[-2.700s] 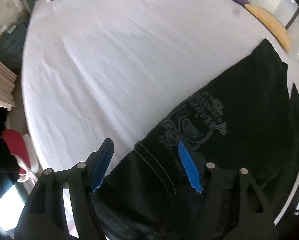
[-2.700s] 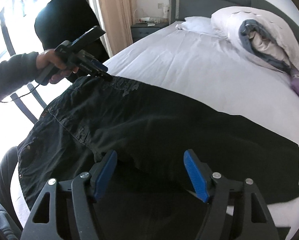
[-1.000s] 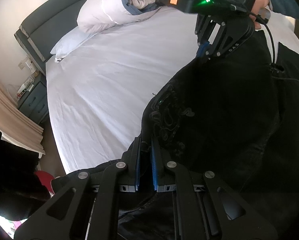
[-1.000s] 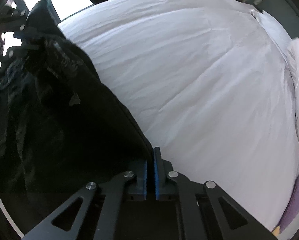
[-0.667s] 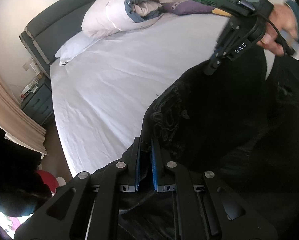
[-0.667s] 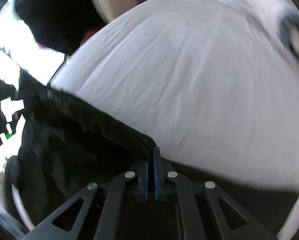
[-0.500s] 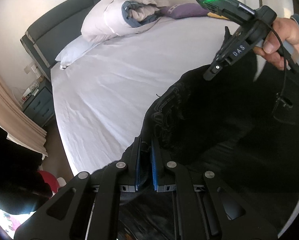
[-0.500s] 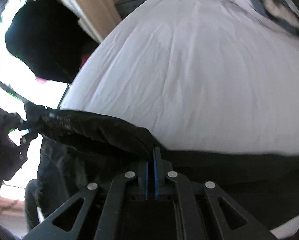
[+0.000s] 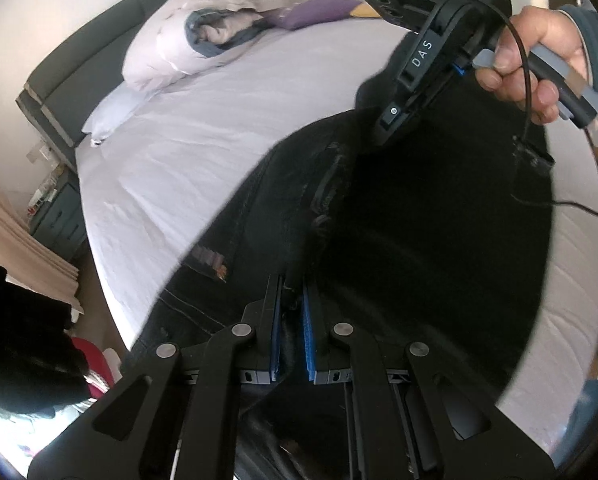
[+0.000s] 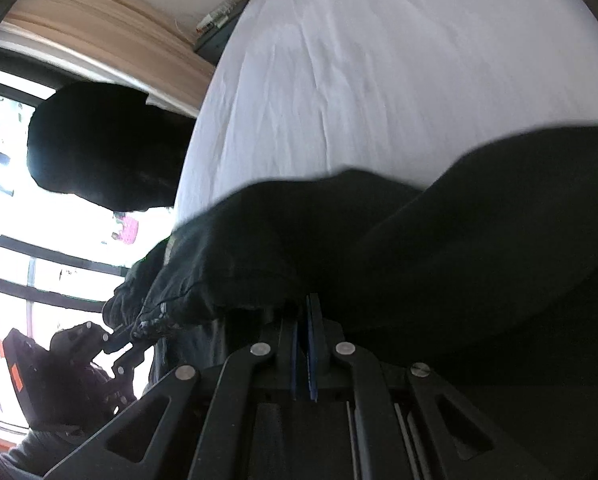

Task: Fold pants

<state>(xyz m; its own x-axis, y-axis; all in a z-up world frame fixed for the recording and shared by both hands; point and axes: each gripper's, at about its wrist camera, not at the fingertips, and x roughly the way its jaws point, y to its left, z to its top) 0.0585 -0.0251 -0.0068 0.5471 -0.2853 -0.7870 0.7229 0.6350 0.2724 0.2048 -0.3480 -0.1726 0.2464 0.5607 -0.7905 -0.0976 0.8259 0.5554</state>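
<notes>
Black pants [image 9: 419,220] hang stretched between my two grippers above a white bed [image 9: 203,128]. My left gripper [image 9: 291,292] is shut on the waistband end, with dark cloth pinched between its blue pads. In the left wrist view a hand holds my right gripper [image 9: 383,136] at the upper right, its tips buried in the far end of the pants. In the right wrist view my right gripper [image 10: 303,312] is shut on a fold of the pants [image 10: 419,248], and the left gripper [image 10: 133,334] grips the bunched hem at the lower left.
A rolled white and grey duvet [image 9: 203,36], a pillow [image 9: 111,108] and a purple cushion [image 9: 315,10] lie at the bed's head by a dark headboard [image 9: 79,68]. A nightstand [image 9: 55,208] and beige curtain [image 10: 111,36] stand beside the bed, with a bright window [image 10: 3,216] behind.
Both grippers carried the pants sideways across the bed, and the cloth is now spread wider between them. The right gripper rolled, so its view has tilted toward the window.
</notes>
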